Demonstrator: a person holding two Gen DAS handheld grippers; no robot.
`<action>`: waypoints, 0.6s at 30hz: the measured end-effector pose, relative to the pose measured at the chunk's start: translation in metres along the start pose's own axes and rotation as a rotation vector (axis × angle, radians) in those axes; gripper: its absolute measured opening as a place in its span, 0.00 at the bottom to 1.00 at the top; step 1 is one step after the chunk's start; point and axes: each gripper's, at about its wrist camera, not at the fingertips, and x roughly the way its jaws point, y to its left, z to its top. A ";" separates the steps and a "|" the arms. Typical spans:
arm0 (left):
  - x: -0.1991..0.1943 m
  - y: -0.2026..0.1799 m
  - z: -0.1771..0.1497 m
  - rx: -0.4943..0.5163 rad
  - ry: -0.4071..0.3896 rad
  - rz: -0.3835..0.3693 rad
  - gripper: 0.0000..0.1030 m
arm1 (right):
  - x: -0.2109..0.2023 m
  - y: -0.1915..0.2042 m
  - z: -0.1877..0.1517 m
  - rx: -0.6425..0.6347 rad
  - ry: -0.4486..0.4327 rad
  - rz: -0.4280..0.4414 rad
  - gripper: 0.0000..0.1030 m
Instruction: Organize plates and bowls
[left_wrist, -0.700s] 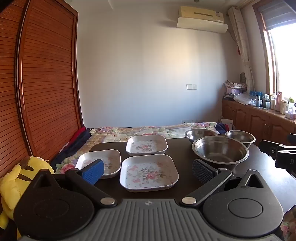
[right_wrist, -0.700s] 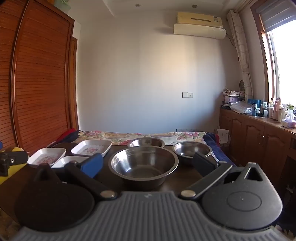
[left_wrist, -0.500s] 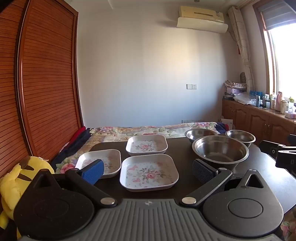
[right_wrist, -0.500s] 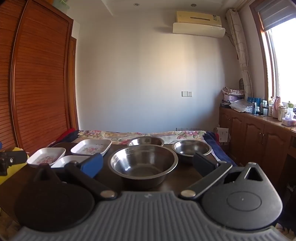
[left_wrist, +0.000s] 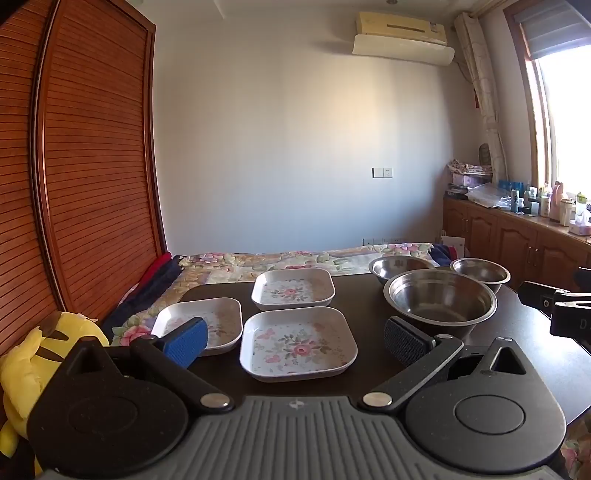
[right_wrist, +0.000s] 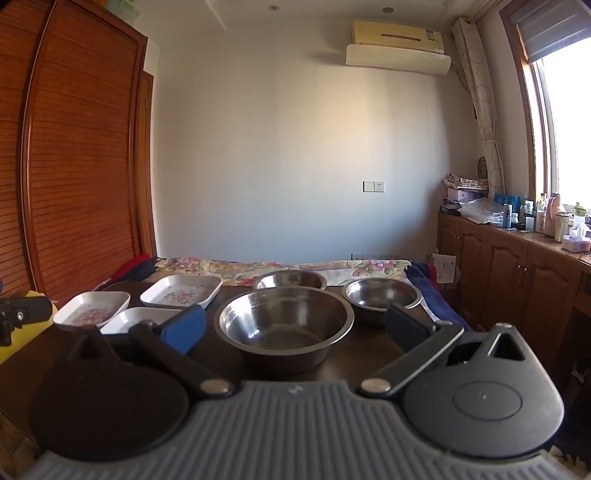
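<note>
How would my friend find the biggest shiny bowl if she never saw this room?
Look at the dark table in front of the flowery bed. On its right side sit three metal bowls, away from the white flowered plates. The biggest bowl is nearest the right claw, wider than the two smaller bowls behind it.

Hiding behind the large steel bowl (right_wrist: 284, 325): most of the far steel bowl (right_wrist: 291, 279). Covering part of the nearest floral plate (right_wrist: 147, 317): the right claw's blue pad. Getting cut off by the edge: the yellow plush toy (left_wrist: 33, 354).
</note>
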 end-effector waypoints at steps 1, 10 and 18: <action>0.000 0.001 0.000 0.000 0.000 -0.001 1.00 | 0.000 0.000 0.000 0.000 0.001 -0.001 1.00; -0.001 0.001 0.002 0.002 0.000 -0.001 1.00 | 0.000 0.000 0.000 -0.002 0.001 -0.001 1.00; -0.001 0.000 0.001 0.002 0.000 0.000 1.00 | 0.000 0.000 0.000 -0.007 0.002 -0.005 1.00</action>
